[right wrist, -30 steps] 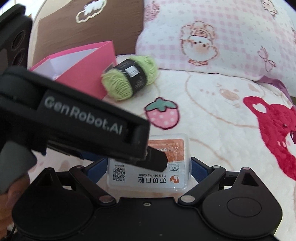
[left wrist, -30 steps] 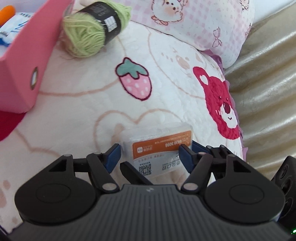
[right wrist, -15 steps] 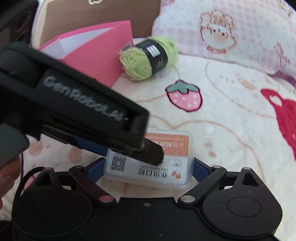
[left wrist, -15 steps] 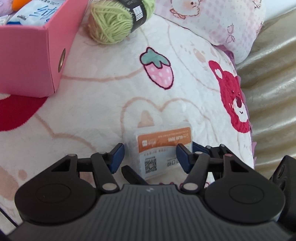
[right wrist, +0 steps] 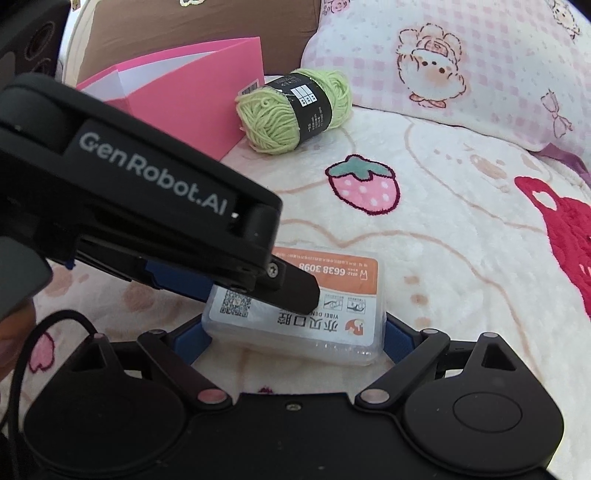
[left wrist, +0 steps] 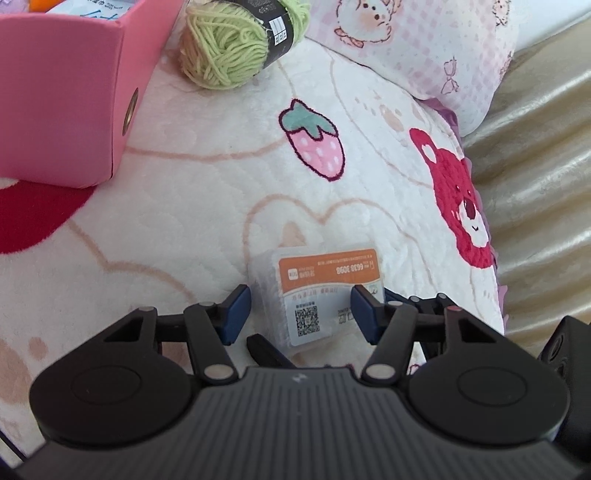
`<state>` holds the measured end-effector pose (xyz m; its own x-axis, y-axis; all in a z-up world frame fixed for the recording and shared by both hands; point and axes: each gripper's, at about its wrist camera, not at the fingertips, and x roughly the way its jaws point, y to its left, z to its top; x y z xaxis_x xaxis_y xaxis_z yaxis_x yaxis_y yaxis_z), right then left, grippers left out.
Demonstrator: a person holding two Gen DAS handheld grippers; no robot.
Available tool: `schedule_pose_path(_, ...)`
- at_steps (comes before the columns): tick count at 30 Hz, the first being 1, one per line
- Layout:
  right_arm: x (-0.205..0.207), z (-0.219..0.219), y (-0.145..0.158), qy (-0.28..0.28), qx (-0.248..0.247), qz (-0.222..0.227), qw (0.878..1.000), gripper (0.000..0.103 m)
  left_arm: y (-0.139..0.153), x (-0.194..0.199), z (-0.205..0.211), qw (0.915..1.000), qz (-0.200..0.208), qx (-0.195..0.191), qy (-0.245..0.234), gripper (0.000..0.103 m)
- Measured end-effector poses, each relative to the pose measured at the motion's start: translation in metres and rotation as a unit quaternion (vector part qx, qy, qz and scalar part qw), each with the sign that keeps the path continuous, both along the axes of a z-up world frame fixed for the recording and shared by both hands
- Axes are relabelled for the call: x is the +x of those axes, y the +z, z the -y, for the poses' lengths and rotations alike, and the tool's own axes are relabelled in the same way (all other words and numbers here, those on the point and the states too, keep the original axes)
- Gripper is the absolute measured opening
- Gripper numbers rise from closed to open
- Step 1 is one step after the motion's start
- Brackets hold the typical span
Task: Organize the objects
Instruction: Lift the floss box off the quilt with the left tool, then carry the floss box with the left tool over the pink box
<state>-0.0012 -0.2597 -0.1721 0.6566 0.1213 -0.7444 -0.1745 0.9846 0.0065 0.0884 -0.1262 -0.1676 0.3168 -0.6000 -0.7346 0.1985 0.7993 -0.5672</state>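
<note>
Straddling the clear box (right wrist: 314, 325), which is lying flat toward the blanket's (left wrist: 184, 221) right edge with its long axis crosswise. Right gripper (right wrist: 295, 338) fingers standing wide at its short ends, not clearly pressing. Left gripper (left wrist: 300, 314) fingers bracketing it at a middling gap, left one clear. Showing only in the right wrist view: one left finger reaching over the label.

A home bedroom is showing here: a plush cartoon blanket (left wrist: 207, 206) is lying under the fingers, a pink checked pillow (right wrist: 480, 66) is resting beyond them, a brown cushion (right wrist: 207, 26) farther left.
</note>
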Motion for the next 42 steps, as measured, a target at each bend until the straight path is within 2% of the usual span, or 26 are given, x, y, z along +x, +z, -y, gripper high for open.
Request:
schedule_pose_path(7,-0.006,0.000,0.005,-0.016,0.001,-0.003,1.000,0.094,0.005,-0.005,-0.002,1.0000,-0.001,-0.002,0.000,0.056)
schedule_pose_path(16,-0.022,-0.010,0.019,-0.017,0.015,-0.016,1.000,0.094,0.016,-0.014,-0.021,0.9996,-0.027,-0.010,0.001,0.055)
schedule_pose_path(21,-0.019,-0.025,0.037,-0.005,0.010,-0.026,1.000,0.094,0.037,-0.020,-0.033,0.9994,-0.031,0.002,-0.013,0.056)
schedule_pose_path(27,-0.019,-0.049,0.056,0.002,0.027,-0.053,0.998,0.094,0.057,-0.030,-0.050,0.9985,-0.028,0.037,-0.028,0.057)
schedule_pose_path(31,-0.028,-0.067,0.067,0.013,0.009,-0.052,0.999,0.094,0.067,-0.035,-0.069,0.9988,-0.030,0.033,-0.021,0.057)
schedule_pose_path(37,-0.030,-0.086,0.092,0.025,0.011,-0.066,0.997,0.094,0.091,-0.044,-0.092,0.9988,-0.035,0.027,-0.020,0.058)
schedule_pose_path(42,-0.027,-0.106,0.112,0.046,0.000,-0.061,0.997,0.094,0.114,-0.050,-0.109,0.9990,-0.019,0.031,-0.026,0.059)
